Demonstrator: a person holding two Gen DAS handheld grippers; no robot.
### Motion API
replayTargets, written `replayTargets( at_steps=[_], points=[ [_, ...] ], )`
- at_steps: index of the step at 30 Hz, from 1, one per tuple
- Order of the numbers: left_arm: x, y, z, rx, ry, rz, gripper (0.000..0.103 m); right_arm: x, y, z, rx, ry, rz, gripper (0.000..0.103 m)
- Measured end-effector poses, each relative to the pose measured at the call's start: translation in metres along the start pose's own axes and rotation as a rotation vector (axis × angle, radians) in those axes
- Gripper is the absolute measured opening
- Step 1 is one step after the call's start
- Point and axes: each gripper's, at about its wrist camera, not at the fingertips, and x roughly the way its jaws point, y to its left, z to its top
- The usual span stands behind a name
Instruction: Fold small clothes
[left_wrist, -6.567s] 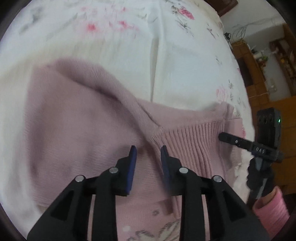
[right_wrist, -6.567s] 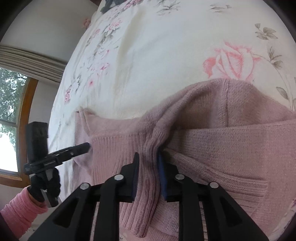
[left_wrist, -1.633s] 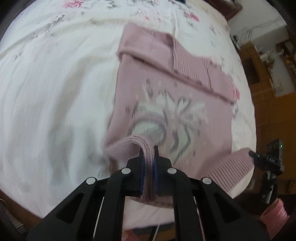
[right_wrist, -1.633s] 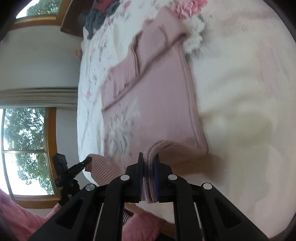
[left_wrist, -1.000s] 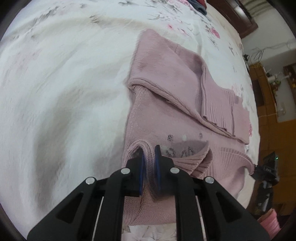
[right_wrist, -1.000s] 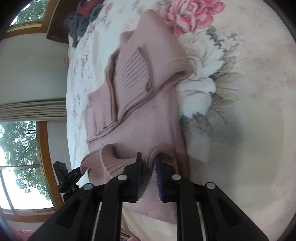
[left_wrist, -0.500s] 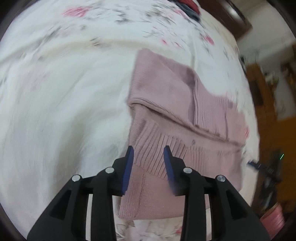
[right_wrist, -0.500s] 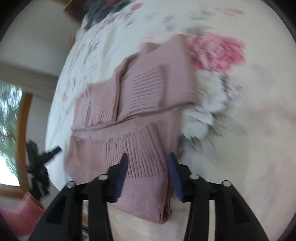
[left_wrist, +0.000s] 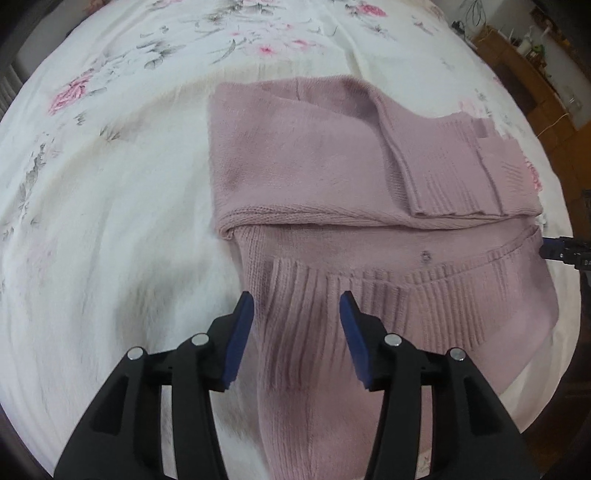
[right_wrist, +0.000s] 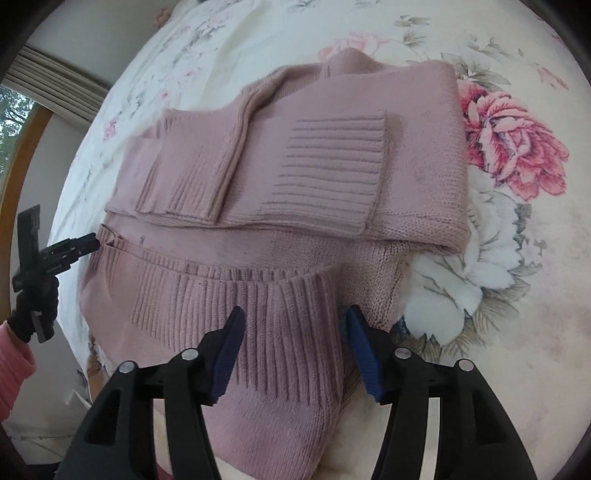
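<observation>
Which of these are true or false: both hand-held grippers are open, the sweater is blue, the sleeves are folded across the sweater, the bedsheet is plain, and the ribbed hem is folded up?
1. Both hand-held grippers are open: true. The left hand-held gripper and right hand-held gripper hold nothing.
2. The sweater is blue: false. It is dusty pink.
3. The sleeves lie folded across the sweater: true.
4. The bedsheet is plain: false. It is white with a floral print.
5. The ribbed hem is folded up over the body: true.
</observation>
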Motion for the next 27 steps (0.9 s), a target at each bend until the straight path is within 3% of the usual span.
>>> replayTargets(
  at_steps=[1,2,3,4,5,8,11,15,17,19,22,27],
  points=[
    [0.002,0.000,0.001,0.002,0.004,-0.003,0.044,0.003,0.000,0.001,0.006,0.004,-0.001,0.058],
    [0.005,-0.002,0.001,0.008,0.012,0.010,0.034,0.003,-0.002,0.001,0.012,0.007,0.001,0.058],
    [0.006,-0.004,0.001,0.015,0.016,0.016,0.016,0.004,-0.003,0.001,0.016,0.008,0.004,0.058],
    [0.007,-0.005,0.001,0.021,0.018,0.012,0.012,0.005,-0.003,0.001,0.017,0.012,0.003,0.057],
    [0.007,-0.007,0.000,0.022,0.016,0.004,0.009,0.005,-0.003,0.001,0.014,0.014,-0.001,0.049],
    [0.000,-0.013,-0.002,0.040,-0.007,-0.007,0.008,0.008,0.004,0.000,-0.019,0.031,-0.007,0.022],
    [0.002,-0.014,-0.004,0.045,0.000,-0.001,0.008,0.005,0.006,-0.003,-0.031,0.031,0.021,0.022],
    [0.013,-0.004,0.000,-0.001,0.027,0.015,0.020,0.008,0.000,-0.002,-0.011,0.036,0.005,0.028],
    [0.017,0.000,0.000,-0.025,0.030,0.005,0.021,0.010,-0.002,-0.002,0.013,0.035,0.027,0.029],
    [0.020,0.000,0.000,-0.028,0.036,0.000,0.019,0.011,-0.003,-0.003,0.024,0.034,0.037,0.030],
    [0.015,-0.005,-0.002,-0.022,0.022,0.000,0.007,0.008,-0.001,-0.006,0.024,0.024,0.058,0.018],
    [-0.018,-0.016,-0.011,0.001,-0.059,-0.047,0.006,-0.013,0.003,-0.013,0.042,-0.021,0.121,0.011]
  ],
)
